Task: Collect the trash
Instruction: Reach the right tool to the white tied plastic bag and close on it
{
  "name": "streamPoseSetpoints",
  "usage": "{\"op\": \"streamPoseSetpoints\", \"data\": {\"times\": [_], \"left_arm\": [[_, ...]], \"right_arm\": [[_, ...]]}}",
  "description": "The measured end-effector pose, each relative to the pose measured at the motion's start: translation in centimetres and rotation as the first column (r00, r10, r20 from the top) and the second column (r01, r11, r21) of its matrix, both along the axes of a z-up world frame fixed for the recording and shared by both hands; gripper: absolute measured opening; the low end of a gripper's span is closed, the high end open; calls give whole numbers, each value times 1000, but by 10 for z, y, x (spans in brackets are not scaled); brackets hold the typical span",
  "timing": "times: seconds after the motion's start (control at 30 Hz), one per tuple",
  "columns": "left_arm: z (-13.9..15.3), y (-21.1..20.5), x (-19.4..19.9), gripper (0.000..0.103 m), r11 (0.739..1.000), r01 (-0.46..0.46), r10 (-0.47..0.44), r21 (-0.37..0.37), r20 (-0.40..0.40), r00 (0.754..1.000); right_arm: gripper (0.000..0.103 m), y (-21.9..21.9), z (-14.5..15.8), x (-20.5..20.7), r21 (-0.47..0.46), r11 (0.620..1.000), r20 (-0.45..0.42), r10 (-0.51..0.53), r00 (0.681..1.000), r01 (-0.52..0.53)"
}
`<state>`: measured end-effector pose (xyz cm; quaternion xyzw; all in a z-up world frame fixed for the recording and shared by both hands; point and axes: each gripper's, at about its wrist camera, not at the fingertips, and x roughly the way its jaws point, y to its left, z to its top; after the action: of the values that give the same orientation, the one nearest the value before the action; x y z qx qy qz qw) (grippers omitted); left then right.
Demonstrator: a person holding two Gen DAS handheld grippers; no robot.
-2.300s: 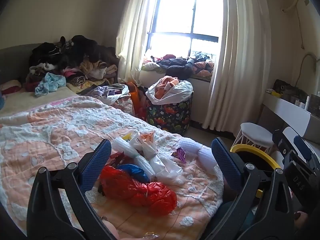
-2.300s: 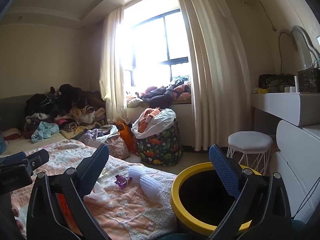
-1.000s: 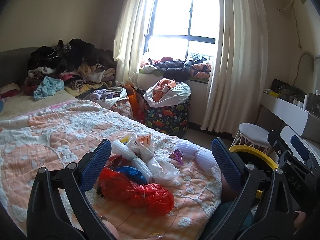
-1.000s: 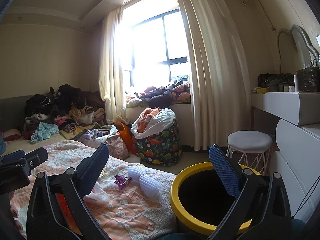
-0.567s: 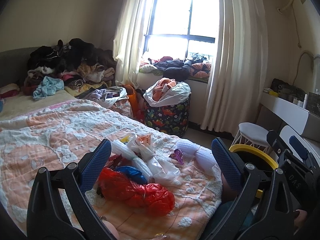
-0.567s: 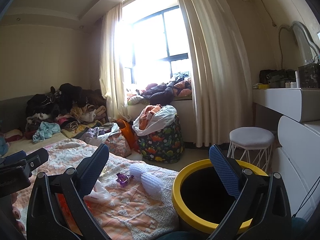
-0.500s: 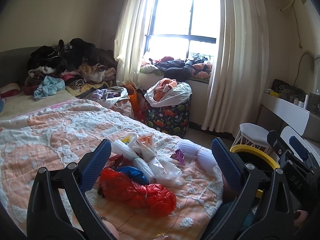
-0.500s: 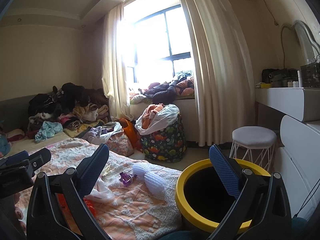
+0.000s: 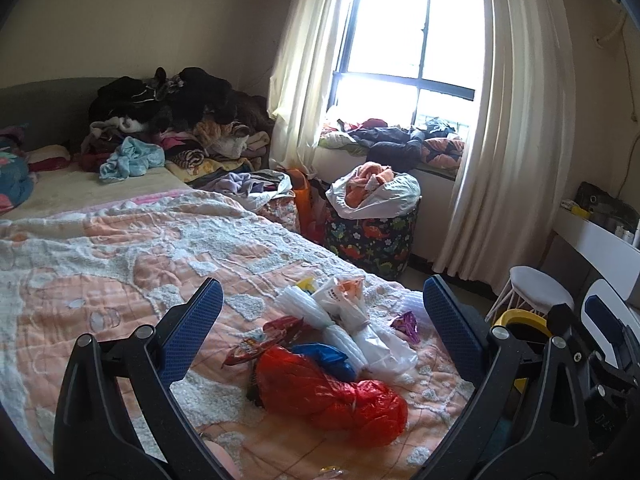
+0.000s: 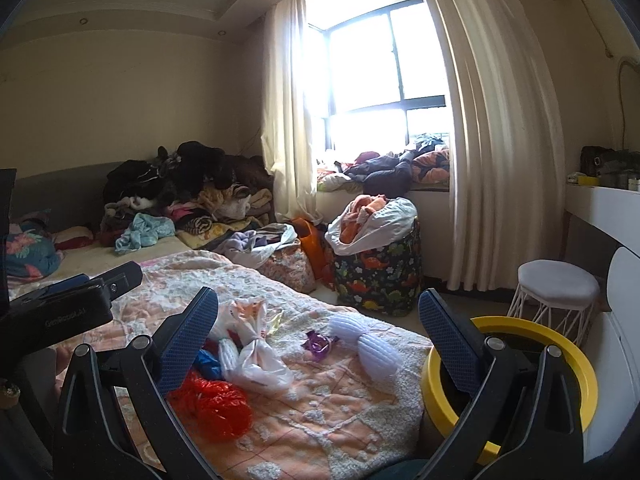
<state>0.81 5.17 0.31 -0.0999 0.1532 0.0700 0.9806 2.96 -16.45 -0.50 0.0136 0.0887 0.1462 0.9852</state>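
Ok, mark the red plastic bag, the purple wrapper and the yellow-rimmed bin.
red plastic bag (image 9: 328, 394), left wrist view, on its crumpled middle.
purple wrapper (image 10: 316, 343), right wrist view, on its centre.
yellow-rimmed bin (image 10: 582, 376), right wrist view, on the rim's right side.

Trash pile lies on the bed near its foot corner: crumpled bag nearest the cameras, snack wrapper to its left, tied bags behind it. Small wrapper sits right of the pile, foam cups further right at the bed edge. Bin stands on the floor right of the bed corner, stool behind it, laundry basket beyond the bed under the window.
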Motion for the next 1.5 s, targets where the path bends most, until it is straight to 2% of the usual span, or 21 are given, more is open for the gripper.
{"op": "streamPoseSetpoints", "data": {"times": [0.27,0.43,0.63,0.73,0.97,1.13,1.2,1.33,1.5], "left_arm": [[-4,38,5,92,997,-78,77,-23,-9,997],[-6,56,17,92,995,-91,90,-37,-36,995],[-7,68,40,92,995,-52,48,-84,-52,997],[-8,70,57,92,994,-4,-3,-109,-57,998],[-20,62,106,92,983,94,-116,-159,-133,984],[-38,59,139,92,972,148,-187,-180,-224,956],[-47,62,150,92,970,145,-194,-194,-265,945],[-66,76,163,92,952,131,-222,-275,-328,918],[-85,88,172,91,927,105,-242,-360,-361,900]], "right_arm": [[98,22,0,14,-2,997,-58,77,995,-77],[98,33,-2,29,14,993,-113,121,986,-120],[98,44,-10,52,22,988,-193,157,969,-156],[98,48,-18,64,10,987,-222,158,962,-159],[98,49,-37,96,11,982,-351,178,919,-186],[98,52,-59,116,19,974,-454,209,866,-225],[98,56,-67,122,14,972,-480,211,852,-233],[97,60,-81,134,18,968,-526,221,821,-249],[97,59,-93,148,47,966,-569,235,788,-254]]}}
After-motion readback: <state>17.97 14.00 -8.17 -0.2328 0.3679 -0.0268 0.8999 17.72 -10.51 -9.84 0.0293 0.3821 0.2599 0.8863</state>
